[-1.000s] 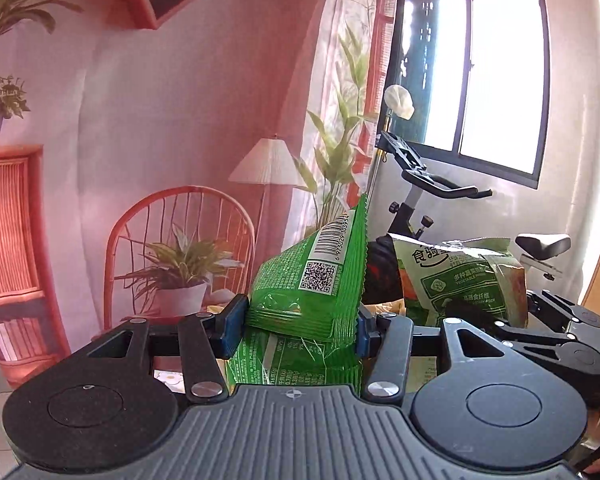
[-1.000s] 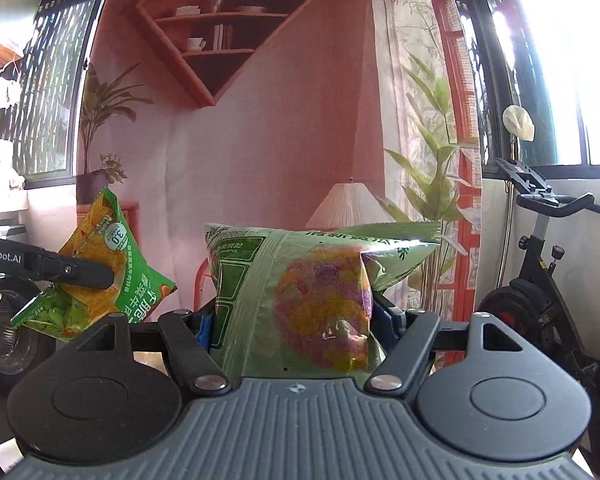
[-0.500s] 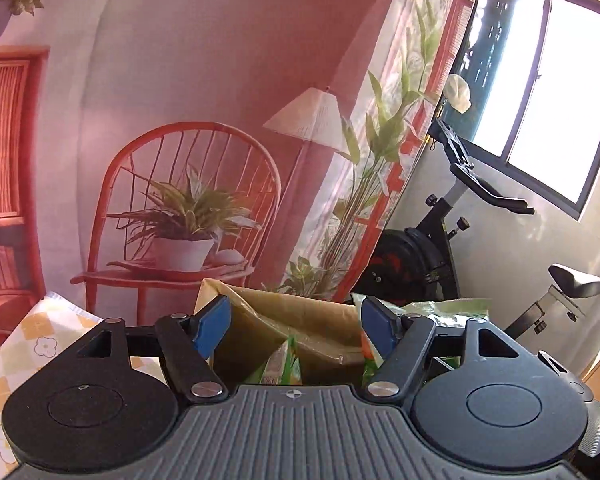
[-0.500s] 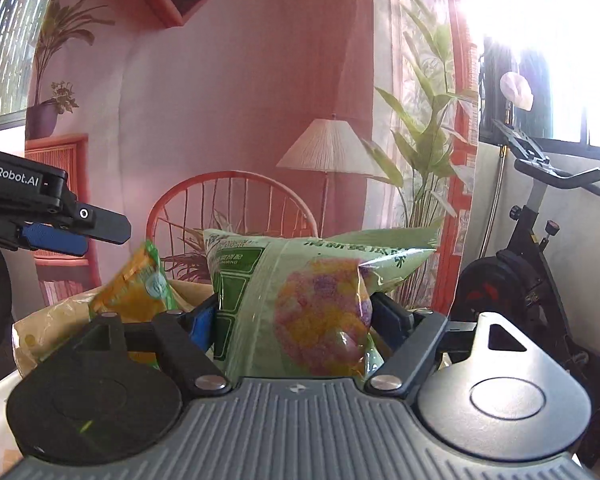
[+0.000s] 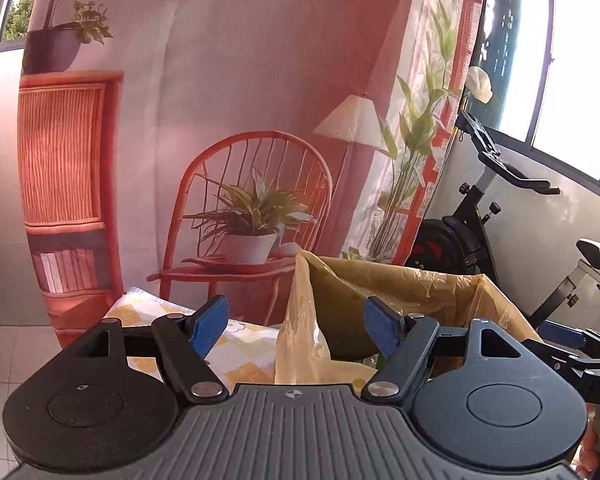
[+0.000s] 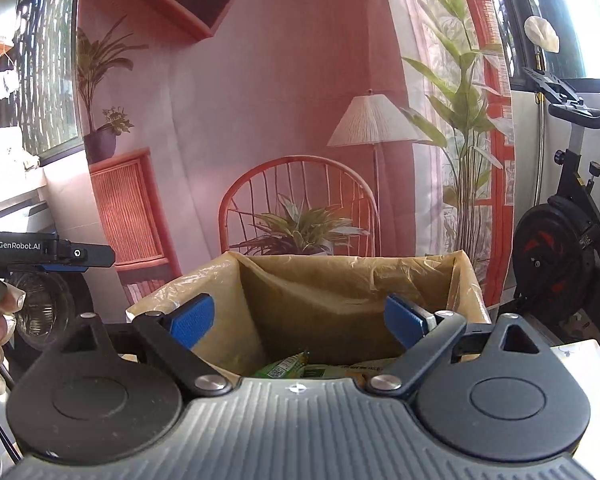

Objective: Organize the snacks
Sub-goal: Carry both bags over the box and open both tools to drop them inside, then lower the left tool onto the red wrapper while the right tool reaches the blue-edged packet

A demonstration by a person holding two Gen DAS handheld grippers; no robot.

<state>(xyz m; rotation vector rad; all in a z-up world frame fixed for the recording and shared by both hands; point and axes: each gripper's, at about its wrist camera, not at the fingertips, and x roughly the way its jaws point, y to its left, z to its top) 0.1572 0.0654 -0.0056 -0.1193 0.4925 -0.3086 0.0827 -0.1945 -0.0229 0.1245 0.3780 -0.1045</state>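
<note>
Yellowish plastic lines the box [image 6: 352, 280] standing open-mouthed to take snacks, green snack packets [image 6: 290, 366] lie at its bottom, and my right hand-held gripper [image 6: 298, 320] and left hand-held gripper [image 5: 296, 326] hang above, both spread, carrying nothing.

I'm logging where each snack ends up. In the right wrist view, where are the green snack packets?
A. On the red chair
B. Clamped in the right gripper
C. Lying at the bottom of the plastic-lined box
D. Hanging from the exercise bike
C: the green snack packets lie low inside the plastic-lined box, below the open, empty right gripper.
</note>
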